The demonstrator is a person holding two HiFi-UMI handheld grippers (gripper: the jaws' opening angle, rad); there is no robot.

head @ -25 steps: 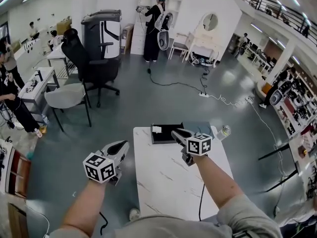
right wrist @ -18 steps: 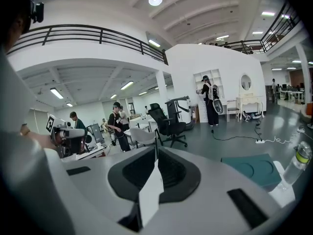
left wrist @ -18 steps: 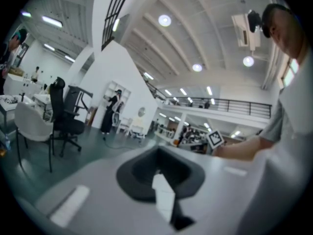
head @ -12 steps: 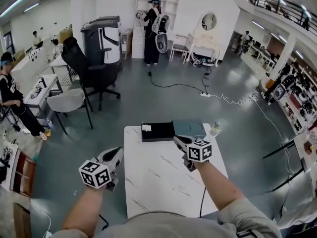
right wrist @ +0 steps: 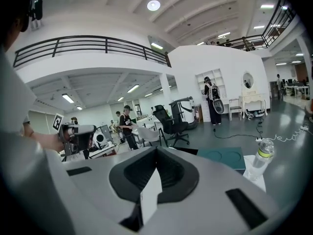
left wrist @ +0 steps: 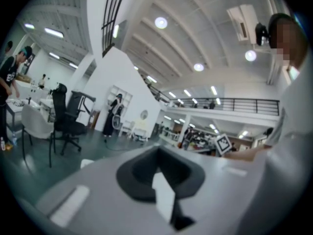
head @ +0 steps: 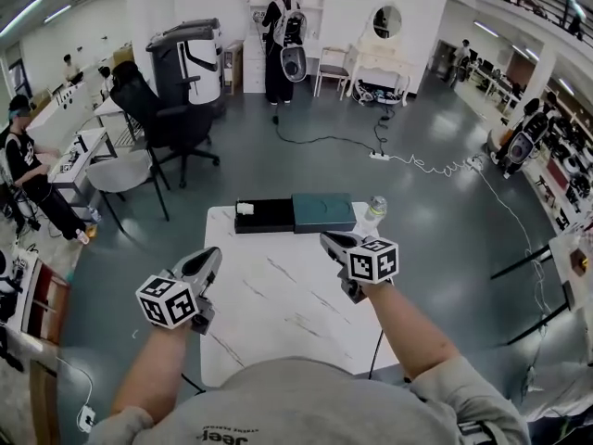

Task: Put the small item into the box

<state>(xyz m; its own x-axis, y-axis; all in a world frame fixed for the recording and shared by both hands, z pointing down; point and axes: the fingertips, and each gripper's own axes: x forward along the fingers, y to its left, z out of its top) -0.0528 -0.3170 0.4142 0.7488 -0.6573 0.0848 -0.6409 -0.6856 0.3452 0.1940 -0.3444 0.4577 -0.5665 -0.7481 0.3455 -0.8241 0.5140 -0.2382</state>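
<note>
Small item: a small white piece (head: 245, 209) is lying at the left end of the black open rectangular box (head: 276, 218), seemingly inside it already; its material is too small to tell.
Beside the box: a dark teal flat lid (head: 324, 212) is lying against the box's right end, and a clear plastic bottle (head: 373, 214) is standing further right of the box.
Left gripper (head: 211, 257): it is hovering well short of the box, at the left edge of the white marble-patterned table (head: 278, 323), with jaws pressed together on nothing.
Right gripper (head: 327, 240): it is hovering near the box's right end, also closed and empty.
Handling: the piece is probably weighing very little, so it is likely skidding or flicking away under a clumsy touch.
Hold: jaws opening narrowly and pinching across its short sides are looking safest.
</note>
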